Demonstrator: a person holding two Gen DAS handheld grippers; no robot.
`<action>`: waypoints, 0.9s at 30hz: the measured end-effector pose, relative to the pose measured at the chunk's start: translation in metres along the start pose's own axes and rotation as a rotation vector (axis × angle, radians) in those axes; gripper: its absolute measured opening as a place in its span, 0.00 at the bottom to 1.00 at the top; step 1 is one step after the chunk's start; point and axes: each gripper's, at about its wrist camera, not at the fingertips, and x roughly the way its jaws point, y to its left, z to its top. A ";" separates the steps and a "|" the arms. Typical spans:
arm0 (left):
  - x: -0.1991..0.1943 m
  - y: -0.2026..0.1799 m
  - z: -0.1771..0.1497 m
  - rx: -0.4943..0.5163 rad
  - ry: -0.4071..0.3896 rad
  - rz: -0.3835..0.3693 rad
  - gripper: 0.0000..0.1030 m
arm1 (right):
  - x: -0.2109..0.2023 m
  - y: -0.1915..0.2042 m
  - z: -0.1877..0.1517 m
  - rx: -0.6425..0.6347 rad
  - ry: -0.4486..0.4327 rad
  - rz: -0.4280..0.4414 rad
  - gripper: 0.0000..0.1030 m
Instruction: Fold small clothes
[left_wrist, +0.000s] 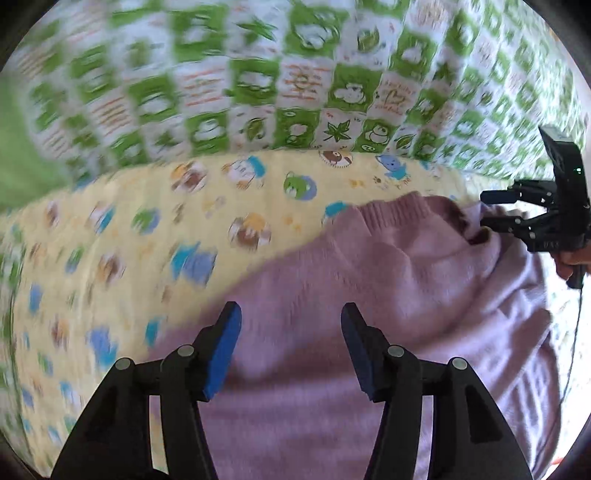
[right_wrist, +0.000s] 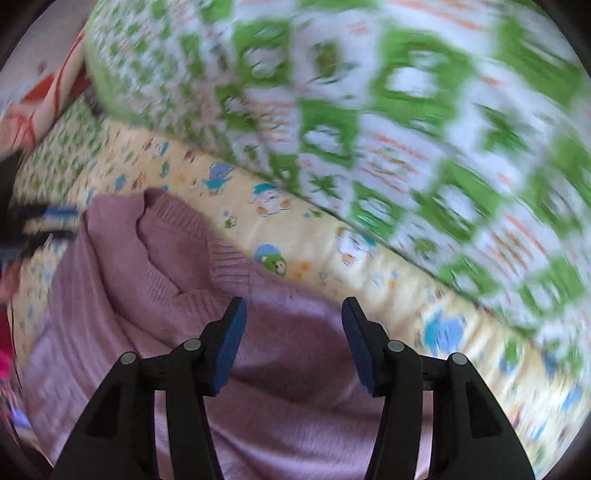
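Observation:
A small mauve knitted sweater (left_wrist: 369, 273) lies on a yellow sheet with cartoon animals (left_wrist: 129, 236). It also shows in the right wrist view (right_wrist: 155, 295), ribbed neckline toward the far side. My left gripper (left_wrist: 291, 314) is open just above the sweater's near part, empty. My right gripper (right_wrist: 293, 314) is open over the sweater, empty. In the left wrist view the right gripper (left_wrist: 484, 210) sits at the sweater's far right edge, fingers apart. The left gripper (right_wrist: 62, 221) is a blur at the left edge of the right wrist view.
A green-and-white checked quilt (left_wrist: 295, 74) rises behind the sheet and also fills the upper right wrist view (right_wrist: 406, 110). A red-patterned fabric (right_wrist: 33, 103) lies at the far left. Both views are motion-blurred.

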 end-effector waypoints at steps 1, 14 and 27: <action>0.008 -0.001 0.007 0.024 0.011 -0.011 0.63 | 0.007 0.003 0.003 -0.043 0.023 -0.005 0.53; 0.051 -0.011 0.033 0.094 0.040 0.087 0.05 | 0.006 -0.037 0.015 0.058 -0.088 0.019 0.05; 0.023 0.015 0.028 -0.078 -0.032 0.171 0.15 | 0.010 -0.039 0.011 0.282 -0.120 -0.073 0.17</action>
